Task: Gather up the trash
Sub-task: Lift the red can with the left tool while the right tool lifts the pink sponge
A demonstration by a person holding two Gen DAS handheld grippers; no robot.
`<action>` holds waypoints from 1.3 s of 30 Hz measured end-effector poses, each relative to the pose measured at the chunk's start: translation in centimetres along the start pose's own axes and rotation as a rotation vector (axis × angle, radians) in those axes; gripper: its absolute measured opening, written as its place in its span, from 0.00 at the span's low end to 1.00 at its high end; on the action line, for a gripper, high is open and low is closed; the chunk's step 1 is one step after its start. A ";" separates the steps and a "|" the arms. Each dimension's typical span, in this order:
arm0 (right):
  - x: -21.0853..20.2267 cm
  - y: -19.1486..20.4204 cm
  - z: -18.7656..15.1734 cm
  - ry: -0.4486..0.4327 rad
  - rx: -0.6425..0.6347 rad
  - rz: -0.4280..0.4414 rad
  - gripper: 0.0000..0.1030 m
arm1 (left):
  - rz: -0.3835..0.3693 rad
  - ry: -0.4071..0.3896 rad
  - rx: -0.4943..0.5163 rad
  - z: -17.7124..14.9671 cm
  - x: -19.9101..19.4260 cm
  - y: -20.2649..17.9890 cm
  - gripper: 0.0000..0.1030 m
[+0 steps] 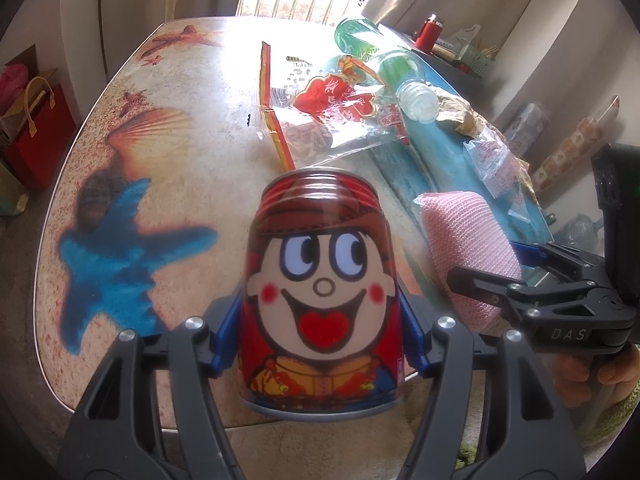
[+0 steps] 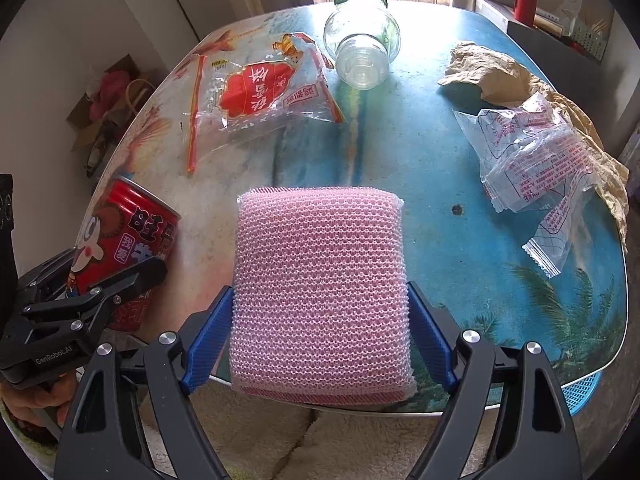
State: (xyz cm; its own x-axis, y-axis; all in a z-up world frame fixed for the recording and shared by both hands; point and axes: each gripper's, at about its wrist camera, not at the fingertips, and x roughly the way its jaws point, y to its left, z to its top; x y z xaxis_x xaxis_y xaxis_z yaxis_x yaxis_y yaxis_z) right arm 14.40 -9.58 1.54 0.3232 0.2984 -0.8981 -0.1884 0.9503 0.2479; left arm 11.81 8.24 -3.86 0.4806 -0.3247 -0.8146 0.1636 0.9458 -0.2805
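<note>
While the left gripper [image 1: 316, 344] clamps the red cartoon can [image 1: 320, 292] at lower centre, the right gripper [image 2: 320, 336] pinches the pink sponge [image 2: 320, 296] mid-frame above the table [image 2: 420, 152].

Basket [image 2: 582, 394] mostly hidden under table [image 2: 420, 152]

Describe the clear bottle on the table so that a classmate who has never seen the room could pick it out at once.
Start at the table with the beach print and look to its far edge, by the bright window. There the clear bottle lies on its side, capless mouth facing the camera, right of the red-printed wrapper. It is the only rounded, see-through container among flat wrappers.
</note>
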 end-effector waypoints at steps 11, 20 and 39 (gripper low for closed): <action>-1.5 0.2 -0.1 -0.031 0.006 0.021 0.77 | 0.001 -0.024 0.019 -0.1 -0.8 -0.7 0.60; -2.7 -0.3 -0.7 -0.054 0.025 0.022 0.77 | -0.001 -0.043 0.040 -0.2 -1.8 -1.5 0.60; -5.8 -2.7 -2.9 -0.111 0.078 0.020 0.77 | -0.014 -0.079 0.103 -0.5 -3.7 -4.7 0.60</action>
State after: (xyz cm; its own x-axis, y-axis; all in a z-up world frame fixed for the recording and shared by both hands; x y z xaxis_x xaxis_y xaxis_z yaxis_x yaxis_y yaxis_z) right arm 10.39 -14.08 5.02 0.4219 0.3215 -0.8477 -0.1248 0.9467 0.2969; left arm 8.81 4.98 0.25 0.5437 -0.3403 -0.7672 0.2561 0.9378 -0.2345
